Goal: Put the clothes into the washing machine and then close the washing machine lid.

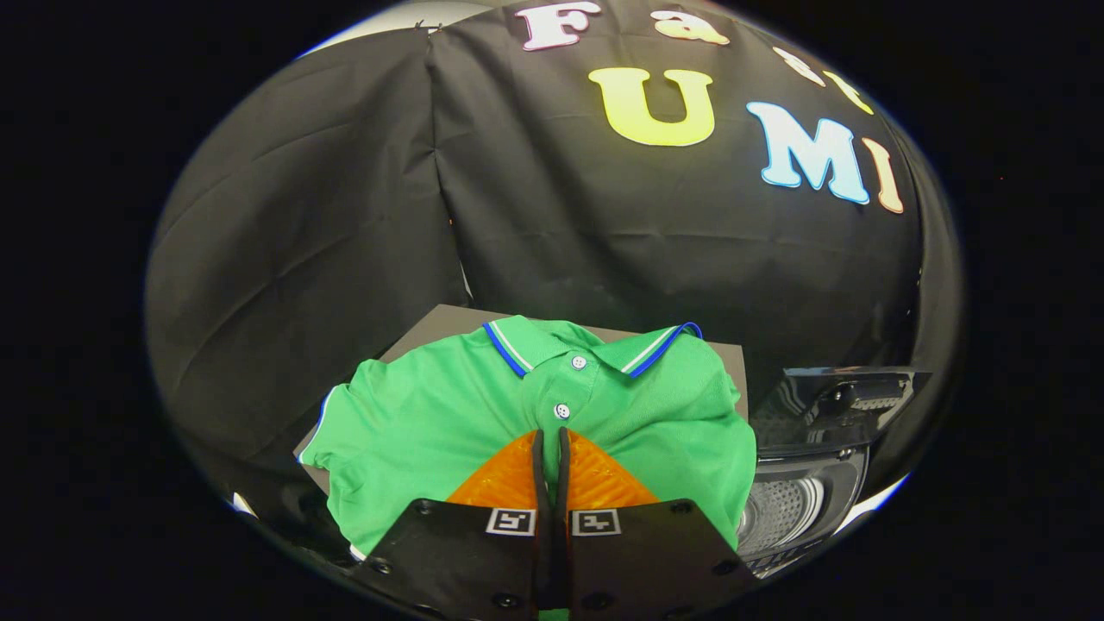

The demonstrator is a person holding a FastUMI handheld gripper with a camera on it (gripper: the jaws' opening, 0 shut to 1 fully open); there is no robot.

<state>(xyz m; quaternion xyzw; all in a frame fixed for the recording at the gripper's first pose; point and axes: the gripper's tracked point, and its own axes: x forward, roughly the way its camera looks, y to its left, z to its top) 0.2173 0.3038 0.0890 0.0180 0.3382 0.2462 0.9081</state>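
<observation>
The top-loading washing machine stands just right of the shirt with its dark lid raised; the ribbed metal drum shows nothing inside, though only part of it is visible. The gripper has its fingers pressed together, tips over the placket of the green short-sleeved polo shirt with blue-and-white collar trim; whether they pinch fabric is unclear. The shirt lies spread on a grey flat board, hem hidden behind the fingers.

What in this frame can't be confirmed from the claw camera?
- Whether the claw pinches the green polo shirt: its fingers hide the contact.
- Inside of the washing machine drum: cut off by the shirt.
- The shirt's lower hem: behind the claw body.
</observation>
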